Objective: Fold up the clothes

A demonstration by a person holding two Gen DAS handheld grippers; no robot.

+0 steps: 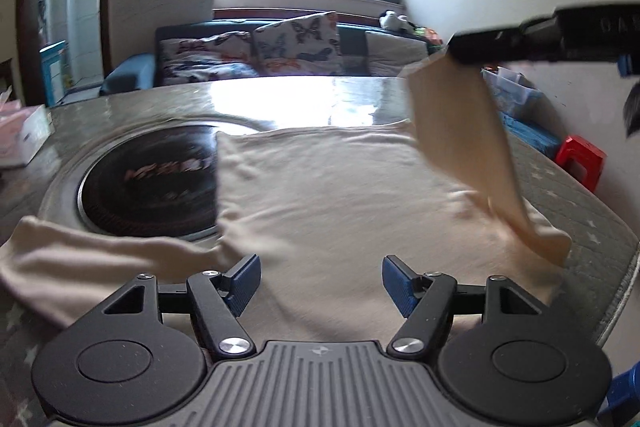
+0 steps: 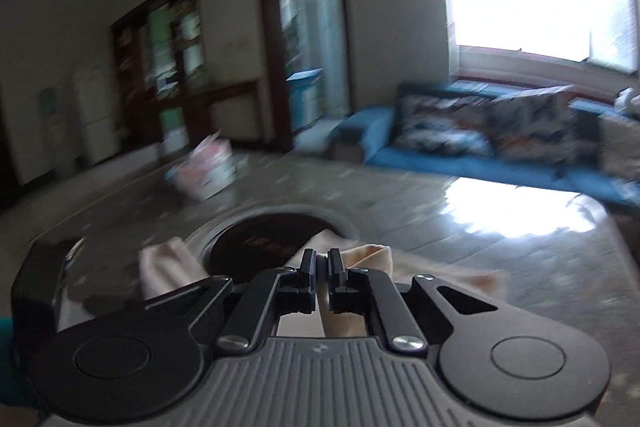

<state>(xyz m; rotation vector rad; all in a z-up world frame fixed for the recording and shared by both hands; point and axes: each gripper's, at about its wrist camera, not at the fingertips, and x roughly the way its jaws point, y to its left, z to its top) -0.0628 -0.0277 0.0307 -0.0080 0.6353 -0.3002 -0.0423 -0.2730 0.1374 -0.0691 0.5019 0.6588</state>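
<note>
A cream long-sleeved top [image 1: 340,187] lies spread flat on the table [image 1: 280,99]. My left gripper [image 1: 318,277] hovers open over its near edge, with nothing between the blue pads. The top's left sleeve [image 1: 100,251] trails off to the left. From the upper right my right gripper [image 1: 464,51] holds the other sleeve [image 1: 460,131] lifted, and it hangs down to the top's right side. In the right wrist view the right gripper [image 2: 322,263] is shut on that cream cloth [image 2: 372,259], which bunches beside the fingers and runs back under them.
A round black hob [image 1: 152,183] is set in the table, partly under the top. A pink and white box [image 1: 20,135] sits at the table's far left. Beyond the table are a blue sofa with butterfly cushions [image 1: 280,47] and a red stool [image 1: 580,163].
</note>
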